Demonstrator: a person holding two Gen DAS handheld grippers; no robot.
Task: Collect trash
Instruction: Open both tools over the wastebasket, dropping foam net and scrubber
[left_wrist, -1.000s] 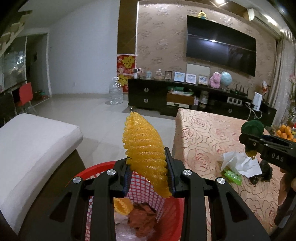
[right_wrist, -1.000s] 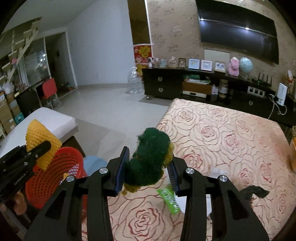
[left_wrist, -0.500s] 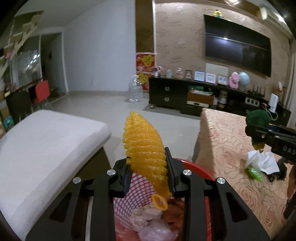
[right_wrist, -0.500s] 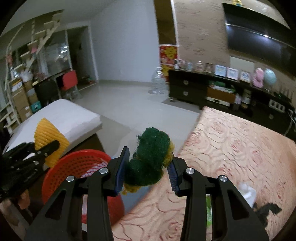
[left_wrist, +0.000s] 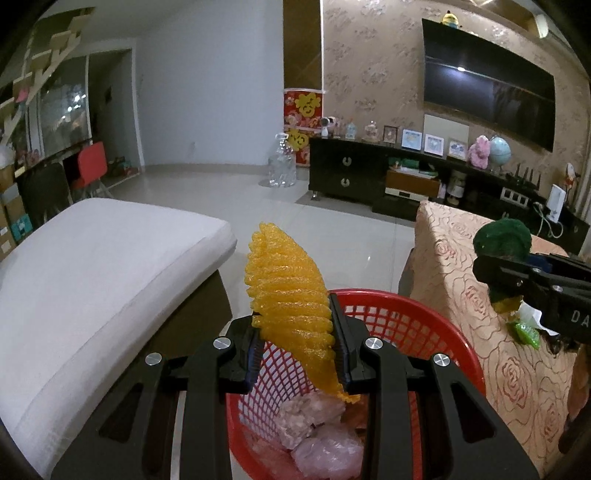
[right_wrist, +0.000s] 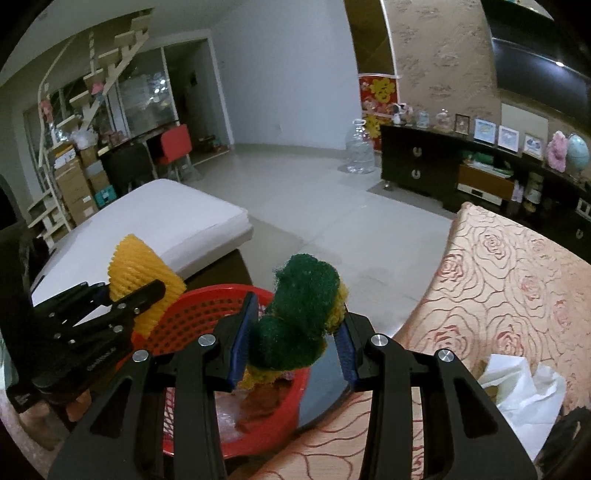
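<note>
left gripper (left_wrist: 295, 354) is clamping a yellow foam fruit net (left_wrist: 290, 295) between its pads, jaws nearly closed on it; the net is sticking up and out past the fingertips. it is hanging above the red mesh basket (left_wrist: 424, 325), which is sitting on the floor between the white cushion (left_wrist: 92, 266) and the table with the rose-pattern cloth (left_wrist: 480, 332). basket is already holding pinkish crumpled plastic bags (left_wrist: 317, 432) and some orange scrap.

right gripper (right_wrist: 293, 339) is squeezing a green scouring pad (right_wrist: 303, 314) with a yellow sponge backing, jaws narrowed onto it. it is sitting over the near rim of the basket (right_wrist: 207, 306), right at the table edge.

still lying on the cloth: a crumpled white tissue (right_wrist: 524, 384), a small green wrapper (left_wrist: 526, 332), and something dark beside them, can't tell what.
</note>
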